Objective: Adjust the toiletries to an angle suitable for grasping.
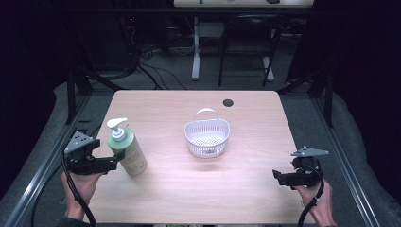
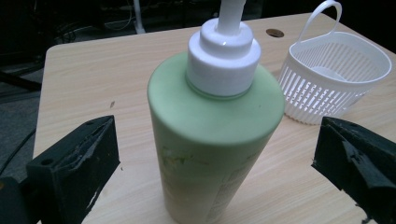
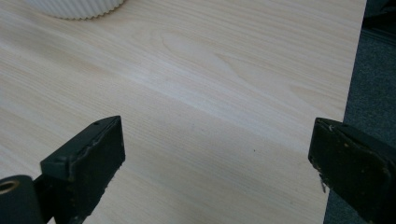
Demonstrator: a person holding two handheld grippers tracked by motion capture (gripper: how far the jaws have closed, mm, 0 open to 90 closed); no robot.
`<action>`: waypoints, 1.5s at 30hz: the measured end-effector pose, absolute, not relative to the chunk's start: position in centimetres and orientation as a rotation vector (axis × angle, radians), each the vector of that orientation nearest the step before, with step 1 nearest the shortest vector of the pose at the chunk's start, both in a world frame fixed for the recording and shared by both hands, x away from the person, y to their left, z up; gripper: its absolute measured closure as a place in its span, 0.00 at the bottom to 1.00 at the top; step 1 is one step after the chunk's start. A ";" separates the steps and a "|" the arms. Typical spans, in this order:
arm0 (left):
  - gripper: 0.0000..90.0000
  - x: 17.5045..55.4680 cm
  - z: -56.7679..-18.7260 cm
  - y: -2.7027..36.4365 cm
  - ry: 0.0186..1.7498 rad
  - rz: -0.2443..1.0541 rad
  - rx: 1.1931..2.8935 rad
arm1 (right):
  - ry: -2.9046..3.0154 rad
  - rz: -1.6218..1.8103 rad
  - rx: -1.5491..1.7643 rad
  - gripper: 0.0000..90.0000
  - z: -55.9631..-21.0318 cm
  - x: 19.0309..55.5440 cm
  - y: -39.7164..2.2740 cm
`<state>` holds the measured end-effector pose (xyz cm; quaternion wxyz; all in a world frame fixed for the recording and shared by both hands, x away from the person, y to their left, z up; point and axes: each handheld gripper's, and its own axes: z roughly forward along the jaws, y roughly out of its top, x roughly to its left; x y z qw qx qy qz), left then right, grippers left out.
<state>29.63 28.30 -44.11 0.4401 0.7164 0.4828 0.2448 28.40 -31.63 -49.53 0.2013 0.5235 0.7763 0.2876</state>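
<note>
Green pump bottle (image 2: 215, 135), one, stands between the spread left tongs (image 2: 215, 158).

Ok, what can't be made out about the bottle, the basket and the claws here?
- Bottle label: blurred in the left gripper view, too small in the high view.
- Pump spout: cut off by the left gripper view's top edge.
- Basket: mostly cut off by the right gripper view's top edge.
</note>
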 end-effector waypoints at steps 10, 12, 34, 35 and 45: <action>0.00 30.3 -43.3 27.8 1.156 0.640 1.750 | 2.169 0.800 1.462 0.04 -49.6 28.4 -31.7; 0.00 30.5 -43.1 27.6 1.145 0.648 1.746 | 2.168 0.797 1.461 0.04 -49.6 28.4 -31.7; 0.31 31.8 -42.0 27.5 1.069 0.667 1.699 | 2.163 0.794 1.456 0.05 -49.5 28.4 -31.7; 0.33 31.8 -41.9 27.6 1.065 0.665 1.696 | 2.164 0.794 1.456 0.05 -49.5 28.4 -31.7; 0.54 32.0 -41.7 27.6 1.043 0.651 1.665 | 2.161 0.790 1.455 0.05 -49.5 28.4 -31.7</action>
